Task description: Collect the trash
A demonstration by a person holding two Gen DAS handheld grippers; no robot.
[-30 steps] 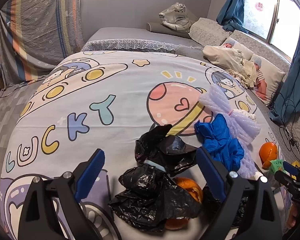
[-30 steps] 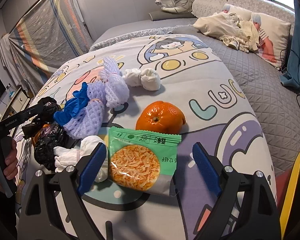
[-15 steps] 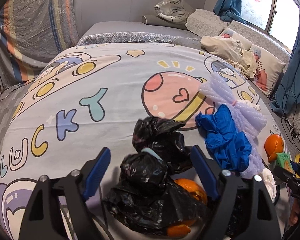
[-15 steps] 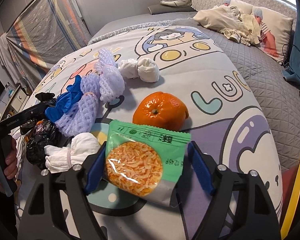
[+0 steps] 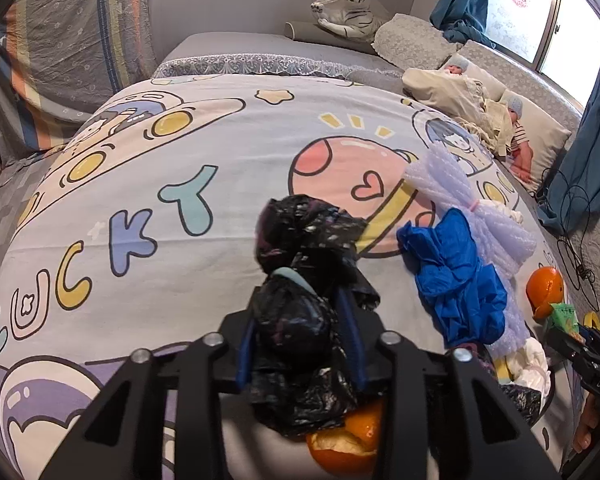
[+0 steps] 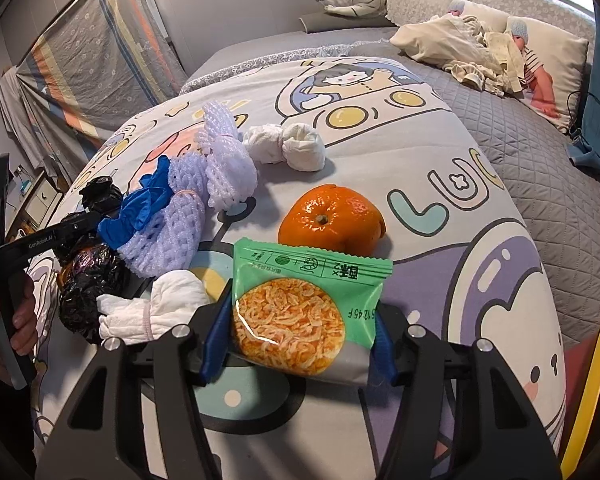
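Both tools are closing on trash near the bed's near edge: the left tool (image 5: 300,344) is pinching a black plastic bag (image 5: 300,320), the right tool (image 6: 298,340) is squeezing a green snack packet (image 6: 304,304); firm grips should precede lifting.

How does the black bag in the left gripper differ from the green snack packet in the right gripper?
The black bag is crumpled, dark and lumpy; the green snack packet is flat, smooth and printed. The bag bulges up past the left gripper, whose pads squeeze it narrow; the packet spans the right gripper at a much wider opening. Both are litter on the bedspread, and both grippers' jaws have just been closing on them.
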